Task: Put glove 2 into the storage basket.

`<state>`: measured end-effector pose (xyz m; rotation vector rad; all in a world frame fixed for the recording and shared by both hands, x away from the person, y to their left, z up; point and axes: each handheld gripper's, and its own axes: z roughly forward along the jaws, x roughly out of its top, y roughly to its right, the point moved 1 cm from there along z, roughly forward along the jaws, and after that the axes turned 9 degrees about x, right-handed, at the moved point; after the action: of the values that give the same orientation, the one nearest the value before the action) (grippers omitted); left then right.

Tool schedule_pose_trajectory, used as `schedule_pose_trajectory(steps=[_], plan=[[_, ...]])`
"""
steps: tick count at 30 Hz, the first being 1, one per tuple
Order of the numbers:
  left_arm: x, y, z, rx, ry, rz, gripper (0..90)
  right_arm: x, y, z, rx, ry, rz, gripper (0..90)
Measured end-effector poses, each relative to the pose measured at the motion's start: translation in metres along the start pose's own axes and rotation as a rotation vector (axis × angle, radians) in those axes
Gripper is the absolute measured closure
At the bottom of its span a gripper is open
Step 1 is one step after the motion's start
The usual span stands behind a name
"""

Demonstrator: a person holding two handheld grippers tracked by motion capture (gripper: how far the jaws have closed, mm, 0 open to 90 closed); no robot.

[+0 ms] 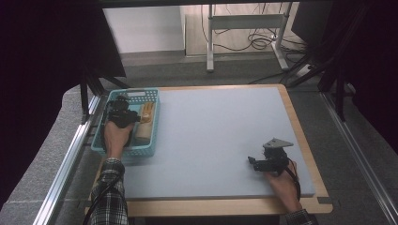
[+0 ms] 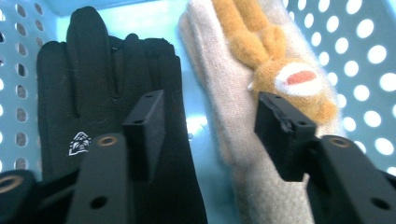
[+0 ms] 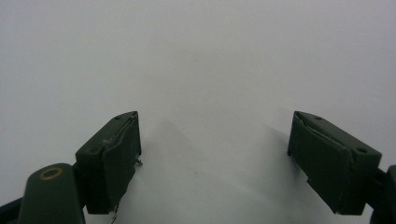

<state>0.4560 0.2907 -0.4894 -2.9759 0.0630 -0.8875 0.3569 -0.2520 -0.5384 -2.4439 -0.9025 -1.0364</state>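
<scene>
Black glove [image 2: 93,84] and beige monkey glove [image 2: 233,116] are laid side by side in the blue basket [image 1: 152,123], left hand-held gripper [image 2: 210,126] spread above them, nothing pinched; right hand-held gripper [image 3: 215,158] spread over bare table [image 1: 216,131]; placing judged done.

The high view looks forward and down over the whole tabletop [image 1: 211,140]. The left gripper view sits close above the basket [image 2: 364,56], at nine o'clock in the high view. The right gripper view faces bare tabletop up close, near four o'clock.
</scene>
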Motion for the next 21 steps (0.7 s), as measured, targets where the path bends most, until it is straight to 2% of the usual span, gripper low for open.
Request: schedule_pose_trajectory(steps=[7,12,16,21], plan=[[-0.005,-0.010,-0.004,-0.022,0.012,-0.017,29.5,0.000,0.000,0.000,0.000,0.000,0.000,16.7],[-0.008,-0.015,-0.009,-0.050,0.040,-0.036,21.4,0.000,0.000,0.000,0.000,0.000,-0.001,16.7],[-0.009,-0.016,-0.015,-0.084,0.077,-0.029,17.9,0.000,0.000,0.000,0.000,0.000,-0.001,16.7],[-0.010,-0.013,-0.022,-0.098,0.098,0.006,13.3,0.000,0.000,0.000,0.000,0.000,-0.001,16.7]])
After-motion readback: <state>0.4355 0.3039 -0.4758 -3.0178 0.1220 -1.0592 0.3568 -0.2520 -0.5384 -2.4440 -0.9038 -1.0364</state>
